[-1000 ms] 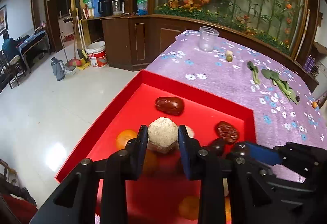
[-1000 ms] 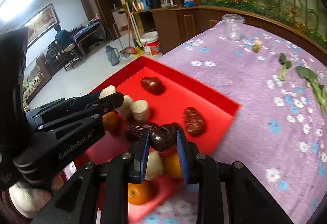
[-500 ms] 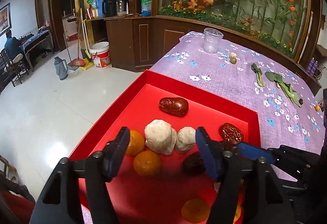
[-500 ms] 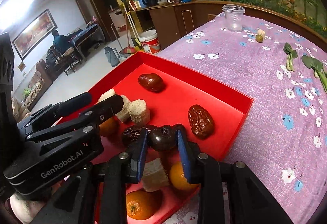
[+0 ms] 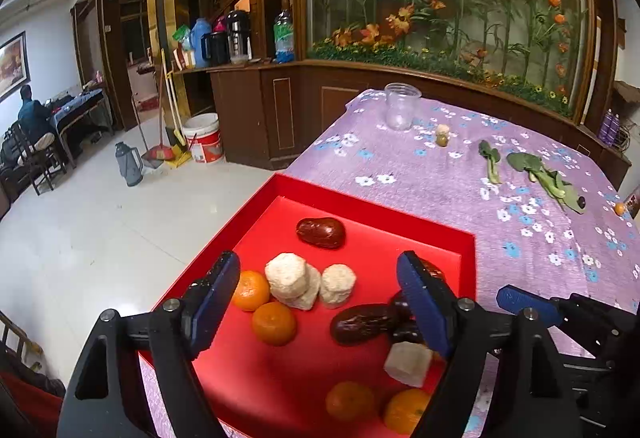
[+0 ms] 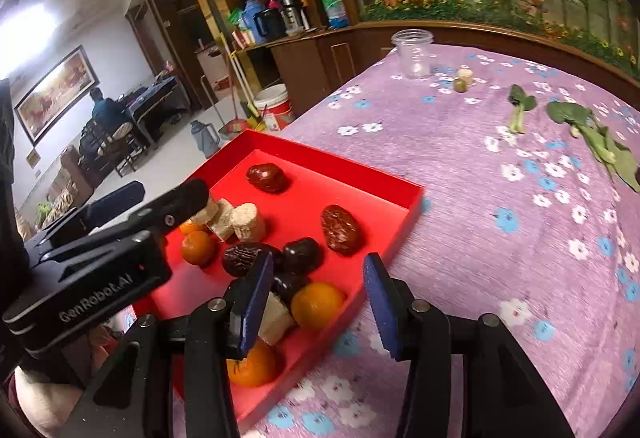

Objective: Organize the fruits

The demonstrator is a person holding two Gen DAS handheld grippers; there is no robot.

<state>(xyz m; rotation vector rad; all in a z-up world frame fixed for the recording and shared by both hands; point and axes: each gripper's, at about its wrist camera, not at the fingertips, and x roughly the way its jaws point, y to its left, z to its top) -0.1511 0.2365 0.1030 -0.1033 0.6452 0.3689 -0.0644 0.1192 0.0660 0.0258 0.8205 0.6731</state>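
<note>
Home, broom [image 5: 162, 142], thermoses [image 5: 236, 34], dining table [image 5: 440, 182]

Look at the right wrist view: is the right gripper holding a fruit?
No, the right gripper is open and empty above the red tray's edge.

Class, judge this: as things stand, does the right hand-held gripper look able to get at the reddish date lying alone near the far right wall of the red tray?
Probably yes. The right hand-held gripper is open, and the reddish date lies uncovered ahead of it.

Fruit crowds the red tray's [image 5: 372, 204] near half; open floor lies around the lone date [image 5: 321, 233], with bare tablecloth [image 6: 480, 222] rightward.
</note>
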